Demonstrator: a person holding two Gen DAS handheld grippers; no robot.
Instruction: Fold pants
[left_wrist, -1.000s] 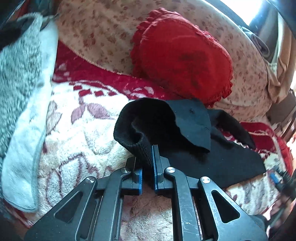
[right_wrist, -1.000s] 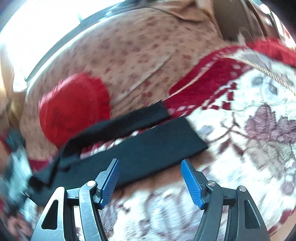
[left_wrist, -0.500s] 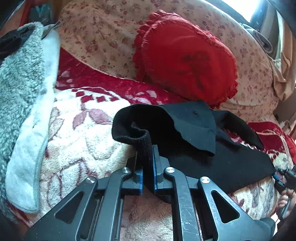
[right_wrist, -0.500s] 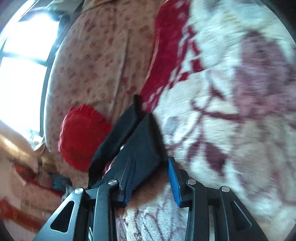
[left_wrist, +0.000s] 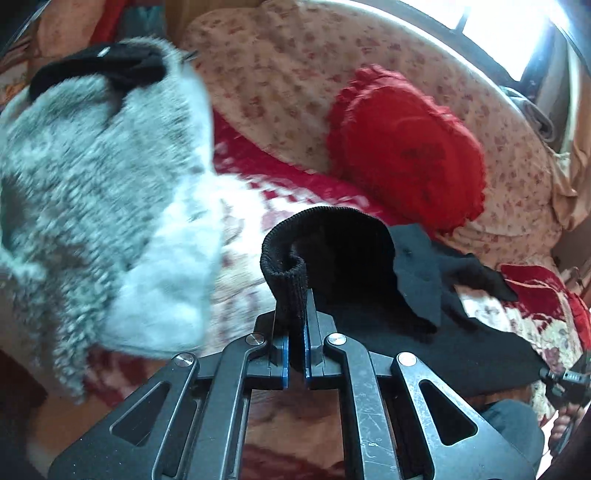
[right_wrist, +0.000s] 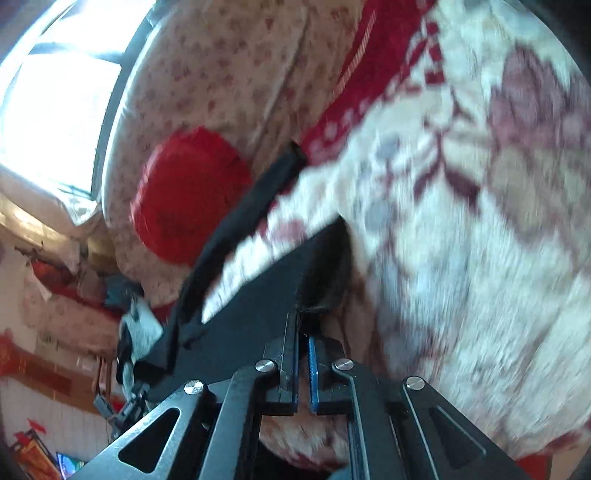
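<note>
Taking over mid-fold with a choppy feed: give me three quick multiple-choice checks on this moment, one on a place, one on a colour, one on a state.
1. Where does the red cushion lie?
A. Under the pants
B. Against the floral bedding, beyond the pants
C. Between the left gripper's fingers

2. What colour are the pants?
A. Black
B. Grey
C. Red

3. What is the left gripper doing?
A. Wide open over the blanket
B. Shut on nothing
C. Shut on the ribbed waistband of the pants

Answers:
1 B: the cushion leans on the floral bedding behind the garment.
2 A: the cloth is black in both wrist views.
3 C: the rolled ribbed band stands pinched between the blue pads.
</note>
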